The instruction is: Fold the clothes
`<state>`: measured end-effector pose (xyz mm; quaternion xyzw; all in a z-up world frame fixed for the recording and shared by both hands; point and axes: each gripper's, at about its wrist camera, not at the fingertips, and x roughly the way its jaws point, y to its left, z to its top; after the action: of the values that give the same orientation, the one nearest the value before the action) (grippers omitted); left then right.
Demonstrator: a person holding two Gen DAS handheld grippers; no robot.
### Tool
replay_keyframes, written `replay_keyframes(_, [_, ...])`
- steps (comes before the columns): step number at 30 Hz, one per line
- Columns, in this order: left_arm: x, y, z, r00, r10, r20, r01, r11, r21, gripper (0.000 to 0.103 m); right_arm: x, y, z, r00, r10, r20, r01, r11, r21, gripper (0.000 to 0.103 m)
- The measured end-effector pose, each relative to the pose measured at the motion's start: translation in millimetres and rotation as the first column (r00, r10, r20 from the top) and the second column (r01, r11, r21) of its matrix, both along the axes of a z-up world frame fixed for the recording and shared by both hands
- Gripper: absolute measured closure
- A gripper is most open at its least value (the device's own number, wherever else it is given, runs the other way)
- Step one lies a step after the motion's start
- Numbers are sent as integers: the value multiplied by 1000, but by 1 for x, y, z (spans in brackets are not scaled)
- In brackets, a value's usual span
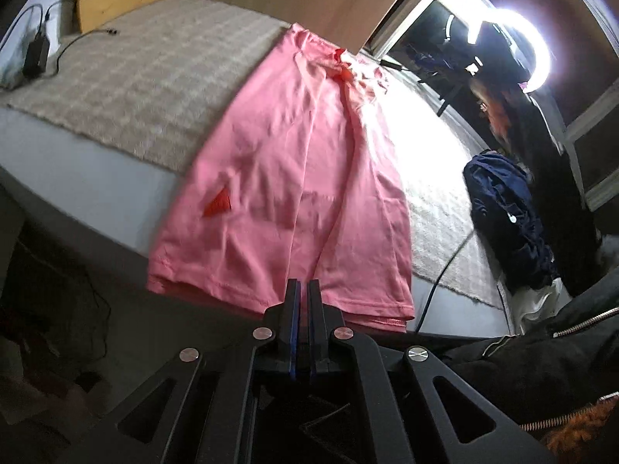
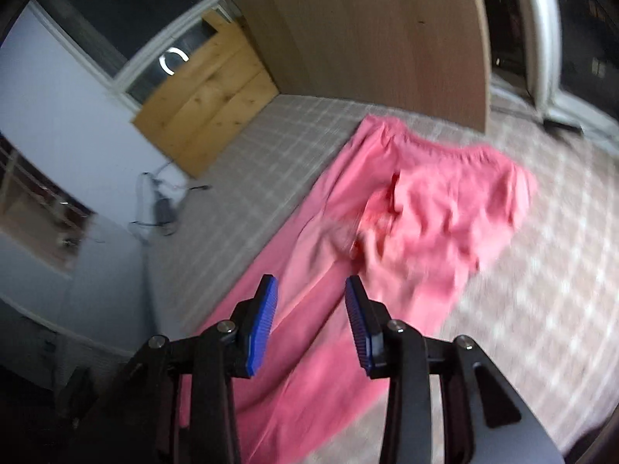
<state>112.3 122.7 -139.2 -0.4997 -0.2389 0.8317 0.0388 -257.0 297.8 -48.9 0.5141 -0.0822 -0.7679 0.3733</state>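
Left black two-finger gripper: angular linkage arms, round silver screws, thin blue pad edges. Right black two-finger gripper: ribbed blue finger pads, silver screws. Black zippered sleeve at right.

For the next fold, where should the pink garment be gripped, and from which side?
Probably the hem corner of the pink garment overhanging the bed edge, approached from the near side. It hangs free there, layers stacked, just ahead of the shut left gripper.

Bed covered by a checked beige blanket; lying on it, a pink shirt hanging over the near edge, dark blue clothing, a black charger.
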Motion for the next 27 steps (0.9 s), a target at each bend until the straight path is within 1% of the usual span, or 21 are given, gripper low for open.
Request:
replay_keyframes(2, [-7, -1, 2, 999, -37, 11, 37, 999, -21, 102, 39, 14, -2, 1000, -7, 13, 7, 1000, -8, 67])
replay_keyframes(4, [-18, 2, 3, 994, -106, 17, 106, 994, -37, 102, 75, 19, -12, 1000, -14, 22, 13, 1000, 24, 67])
replay_keyframes(6, [-30, 4, 5, 983, -183, 15, 183, 982, -41, 102, 120, 20, -34, 999, -42, 33, 40, 997, 63, 67])
replay_keyframes(8, [-43, 0, 12, 968, -250, 1, 250, 967, -46, 102, 161, 14, -60, 993, -88, 81, 85, 995, 43, 67])
replay_keyframes(10, [-53, -13, 24, 955, -297, -16, 295, 953, -64, 102, 189, 3, -76, 986, -133, 100, 131, 991, 29, 67])
replay_keyframes(11, [-58, -19, 30, 947, -320, -24, 318, 945, -73, 102, 204, -8, -85, 982, -162, 100, 159, 987, 34, 67])
replay_keyframes(13, [-69, -32, 42, 930, -366, -39, 362, 928, -92, 102, 219, -30, -98, 975, -196, 103, 192, 980, 52, 67])
replay_keyframes(14, [-74, -38, 48, 920, -389, -47, 383, 918, -102, 102, 226, -43, -108, 967, -218, 133, 210, 975, 68, 67])
replay_keyframes(16, [-84, -50, 60, 899, -434, -61, 425, 897, -122, 102, 237, -60, -118, 951, -228, 210, 221, 974, 56, 67])
replay_keyframes(17, [-89, -56, 66, 887, -457, -67, 446, 885, -132, 102, 240, -62, -116, 946, -238, 221, 232, 971, 51, 67])
replay_keyframes(19, [-99, -69, 78, 862, -500, -80, 485, 861, -153, 102, 247, -61, -92, 945, -270, 186, 265, 963, 50, 67])
replay_keyframes(22, [-114, -88, 95, 820, -564, -96, 542, 820, -185, 102, 248, -47, -39, 946, -309, 96, 303, 950, 71, 67])
replay_keyframes(23, [-119, -94, 101, 805, -584, -101, 559, 805, -196, 102, 244, -41, -22, 945, -322, 63, 315, 944, 99, 67])
replay_keyframes(24, [-135, -92, 105, 795, -597, -105, 569, 794, -212, 101, 238, -35, -4, 942, -333, 28, 327, 936, 129, 67])
replay_keyframes(27, [-181, -83, 118, 763, -636, -115, 594, 761, -261, 95, 209, -18, 36, 928, -362, -88, 372, 906, 203, 67])
